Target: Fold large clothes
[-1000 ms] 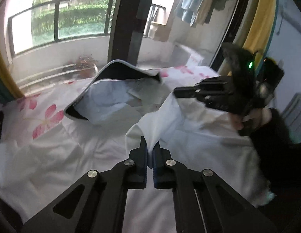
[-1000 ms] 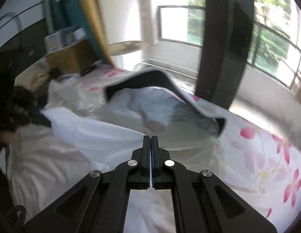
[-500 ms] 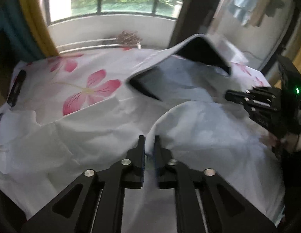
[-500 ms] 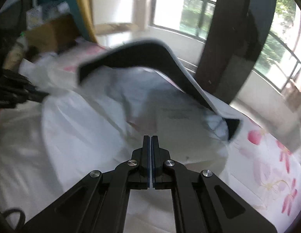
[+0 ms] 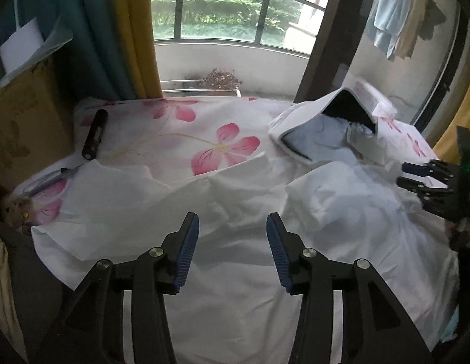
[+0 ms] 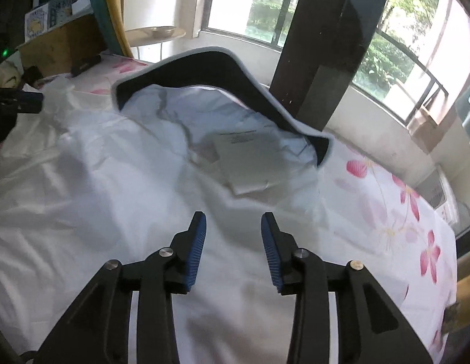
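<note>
A large white garment [image 5: 295, 212] lies spread and wrinkled on a flower-print bed sheet [image 5: 186, 133]. Its stiff collar with a dark inner side [image 5: 344, 112] stands up at the far end; it also shows in the right wrist view [image 6: 204, 69], with a grey label [image 6: 247, 157] inside. My left gripper [image 5: 232, 230] is open and empty just above the cloth. My right gripper [image 6: 233, 227] is open and empty over the garment's middle; it shows at the right edge of the left wrist view [image 5: 417, 176].
A black cylinder [image 5: 95, 133] lies on the sheet at far left beside a cardboard box [image 5: 25, 121]. Yellow and teal curtains [image 5: 113, 30] hang behind. A window and balcony rail [image 5: 222, 9] lie beyond the bed. A dark pillar [image 6: 322, 45] stands beside the bed.
Both grippers were shut on the white garment, holding it lifted; both have opened and let it go. The cloth has dropped flat on the bed.
</note>
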Tool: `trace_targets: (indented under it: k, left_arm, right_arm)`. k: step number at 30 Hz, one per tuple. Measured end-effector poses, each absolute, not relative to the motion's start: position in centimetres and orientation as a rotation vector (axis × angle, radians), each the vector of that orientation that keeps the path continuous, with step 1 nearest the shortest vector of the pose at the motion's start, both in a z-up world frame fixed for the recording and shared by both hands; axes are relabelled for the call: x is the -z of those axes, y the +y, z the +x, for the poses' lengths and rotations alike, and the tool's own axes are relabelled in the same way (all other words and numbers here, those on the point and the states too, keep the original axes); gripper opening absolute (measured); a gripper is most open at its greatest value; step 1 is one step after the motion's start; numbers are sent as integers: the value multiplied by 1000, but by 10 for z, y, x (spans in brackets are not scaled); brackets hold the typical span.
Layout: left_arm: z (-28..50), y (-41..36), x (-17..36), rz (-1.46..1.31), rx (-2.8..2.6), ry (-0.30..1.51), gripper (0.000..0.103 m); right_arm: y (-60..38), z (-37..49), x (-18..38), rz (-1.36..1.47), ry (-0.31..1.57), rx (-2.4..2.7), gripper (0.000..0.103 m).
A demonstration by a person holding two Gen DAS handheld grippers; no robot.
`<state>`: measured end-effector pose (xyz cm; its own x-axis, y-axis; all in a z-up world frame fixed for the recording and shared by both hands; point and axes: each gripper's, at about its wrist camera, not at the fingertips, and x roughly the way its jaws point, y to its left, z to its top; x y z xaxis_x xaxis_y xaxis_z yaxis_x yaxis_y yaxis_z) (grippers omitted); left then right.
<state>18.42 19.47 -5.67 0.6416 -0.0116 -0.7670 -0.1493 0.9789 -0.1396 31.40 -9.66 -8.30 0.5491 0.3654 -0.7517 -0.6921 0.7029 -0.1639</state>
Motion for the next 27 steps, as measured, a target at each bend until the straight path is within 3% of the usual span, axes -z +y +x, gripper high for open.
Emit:
trace_targets:
  k: [8,16,23,26,27]
  left_arm:
    - [213,159,72,-6,-29,903,49]
    - [230,190,49,-20,-26,842,49]
    - [248,194,82,-43,82,976,48]
    - [241,197,81,-62,83,965,10]
    - [240,198,80,-68,78,956,9]
  right_arm:
    - [-99,268,72,-413,755,-655,38]
    - [-124,243,65,-330,772,-628,38]
    - [-138,246,69,-281,803,-602,38]
    - [-142,245,69,-267,811,-615,38]
    - [-142,245,70,-264,815,-619,38]
